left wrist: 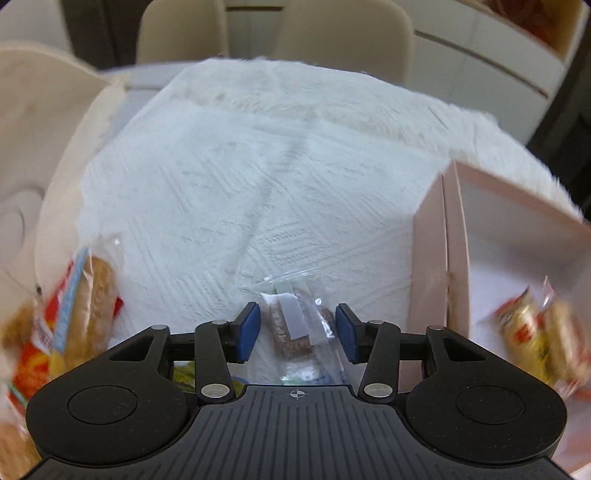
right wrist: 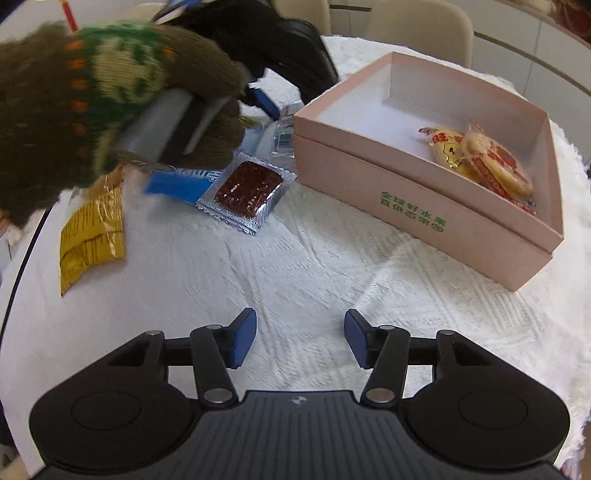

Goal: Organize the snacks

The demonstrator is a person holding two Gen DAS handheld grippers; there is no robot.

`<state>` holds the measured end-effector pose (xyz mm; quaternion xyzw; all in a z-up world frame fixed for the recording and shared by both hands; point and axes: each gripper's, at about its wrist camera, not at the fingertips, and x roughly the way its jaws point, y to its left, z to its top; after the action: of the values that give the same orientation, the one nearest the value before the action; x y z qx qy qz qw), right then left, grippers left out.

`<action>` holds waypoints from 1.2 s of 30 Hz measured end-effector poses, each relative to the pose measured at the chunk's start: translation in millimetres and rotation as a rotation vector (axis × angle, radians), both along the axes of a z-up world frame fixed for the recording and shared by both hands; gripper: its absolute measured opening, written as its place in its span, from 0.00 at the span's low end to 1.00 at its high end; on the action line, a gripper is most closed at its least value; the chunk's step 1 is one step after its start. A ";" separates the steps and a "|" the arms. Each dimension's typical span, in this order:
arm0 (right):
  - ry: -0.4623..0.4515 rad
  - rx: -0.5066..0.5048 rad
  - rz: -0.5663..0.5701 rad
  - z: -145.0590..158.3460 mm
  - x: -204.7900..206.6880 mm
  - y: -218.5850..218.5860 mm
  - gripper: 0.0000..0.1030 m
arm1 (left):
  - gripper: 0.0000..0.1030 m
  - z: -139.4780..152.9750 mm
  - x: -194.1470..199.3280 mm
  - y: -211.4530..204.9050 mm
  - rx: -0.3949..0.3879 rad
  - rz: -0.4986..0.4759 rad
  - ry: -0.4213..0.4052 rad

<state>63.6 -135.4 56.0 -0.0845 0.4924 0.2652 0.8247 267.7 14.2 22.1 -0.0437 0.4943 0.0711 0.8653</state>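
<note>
My left gripper is shut on a clear-wrapped brown snack, which stays sharp while the table blurs. In the right wrist view a gloved hand holds that gripper beside the left corner of the pink box, with the clear packet under its blue finger. The box is open and holds yellow-and-red wrapped snacks. Over bare cloth in front of the box, my right gripper stands open with nothing between its fingers.
A white textured cloth covers the round table. Left of the box lie a dark red snack in silver wrap, a blue packet and a yellow packet. More wrapped snacks lie blurred at the left. Beige chairs stand beyond the table.
</note>
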 end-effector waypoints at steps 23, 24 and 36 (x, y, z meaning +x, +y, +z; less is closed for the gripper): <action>-0.069 0.049 -0.032 25.7 42.0 84.8 0.58 | 0.20 29.5 -260.9 84.5 -0.317 0.058 -0.079; -0.083 0.050 -0.067 28.2 48.6 96.1 0.57 | 0.20 30.9 -269.2 89.1 -0.324 0.069 -0.080; -0.126 -0.164 -0.138 0.1 122.1 188.5 0.19 | 0.22 37.3 -333.0 131.8 -0.271 0.196 -0.060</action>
<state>185.7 53.1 56.1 -0.1340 0.4642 0.1607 0.8606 -65.3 146.1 59.4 -0.2098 0.4669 0.0865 0.8547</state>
